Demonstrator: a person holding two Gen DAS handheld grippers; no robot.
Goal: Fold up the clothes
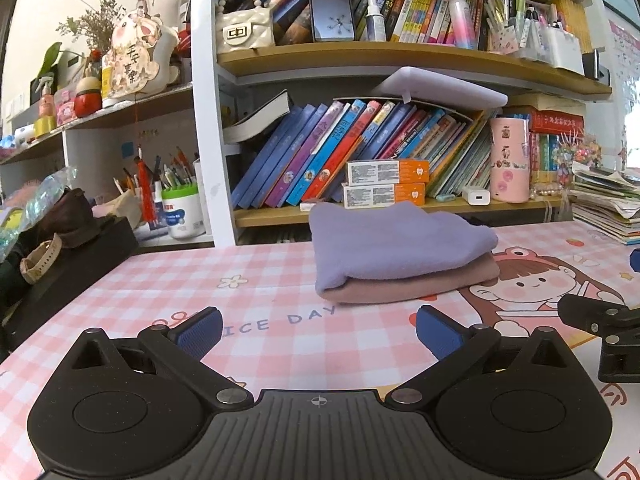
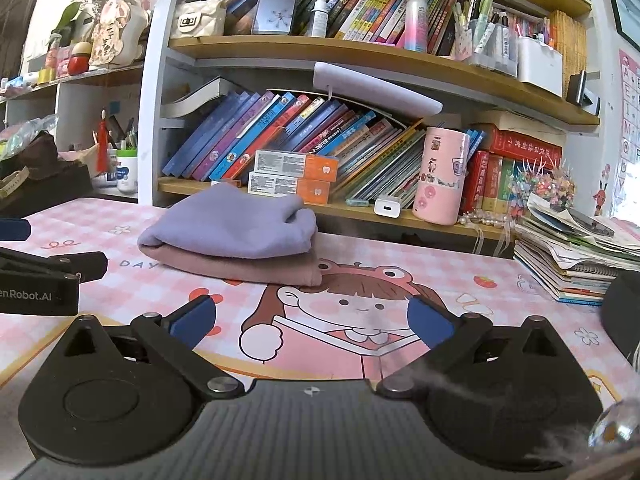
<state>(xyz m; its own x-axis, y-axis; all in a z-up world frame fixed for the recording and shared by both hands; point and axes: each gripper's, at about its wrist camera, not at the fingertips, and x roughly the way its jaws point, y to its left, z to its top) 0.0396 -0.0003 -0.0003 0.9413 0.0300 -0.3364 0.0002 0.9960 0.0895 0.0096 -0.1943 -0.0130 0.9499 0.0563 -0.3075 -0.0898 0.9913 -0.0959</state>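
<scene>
A folded lilac garment (image 1: 396, 244) (image 2: 232, 224) lies on top of a folded dusty-pink garment (image 1: 420, 284) (image 2: 248, 270), stacked at the far side of the pink checked desk mat (image 1: 160, 280) (image 2: 440, 280). My left gripper (image 1: 319, 330) is open above the mat, short of the stack, nothing between its blue pads. My right gripper (image 2: 312, 320) is open too, empty, over the cartoon girl print, with the stack ahead to its left. Each gripper's body shows at the edge of the other's view.
A bookshelf (image 1: 400, 56) crammed with books, boxes and a pink canister (image 2: 440, 176) runs behind the desk. A pile of booklets (image 2: 576, 256) sits at the right. A dark box with a watch (image 1: 44, 260) stands at the left edge.
</scene>
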